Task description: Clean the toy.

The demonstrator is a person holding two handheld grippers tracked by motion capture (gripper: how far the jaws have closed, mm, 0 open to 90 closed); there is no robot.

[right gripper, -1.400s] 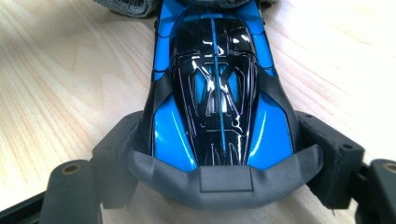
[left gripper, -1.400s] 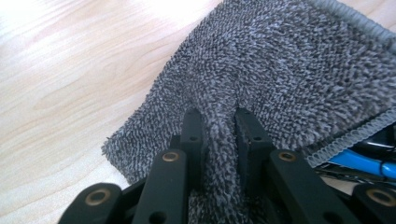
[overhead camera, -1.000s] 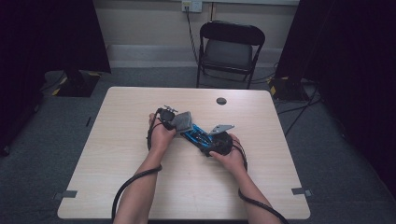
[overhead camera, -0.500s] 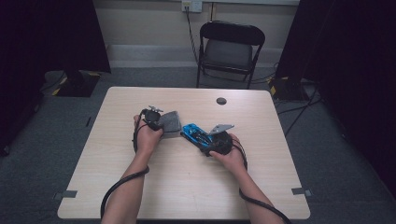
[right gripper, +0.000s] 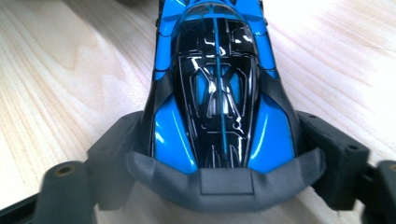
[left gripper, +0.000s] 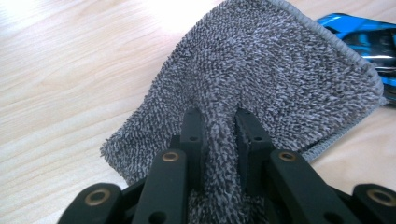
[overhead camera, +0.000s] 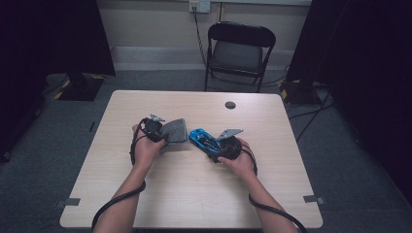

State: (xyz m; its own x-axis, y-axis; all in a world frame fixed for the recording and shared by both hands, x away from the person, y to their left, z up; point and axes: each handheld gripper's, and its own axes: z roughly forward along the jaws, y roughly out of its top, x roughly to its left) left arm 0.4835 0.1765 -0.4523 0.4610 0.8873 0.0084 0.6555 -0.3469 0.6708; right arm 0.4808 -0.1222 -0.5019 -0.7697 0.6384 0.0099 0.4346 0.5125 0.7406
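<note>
Grey speckled cloth (left gripper: 261, 88); glossy blue car (right gripper: 219, 93) with black top, thin blue stripe; pale wood-grain table (overhead camera: 194, 194); black chair (overhead camera: 239, 53); dark, perhaps black, disc (overhead camera: 230, 105).

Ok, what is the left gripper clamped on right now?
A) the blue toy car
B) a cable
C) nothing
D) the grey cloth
D: in the left gripper view, the left gripper has its black jaws pinched on a fold of the grey cloth, and the blue toy car lies beyond the cloth's edge.
</note>
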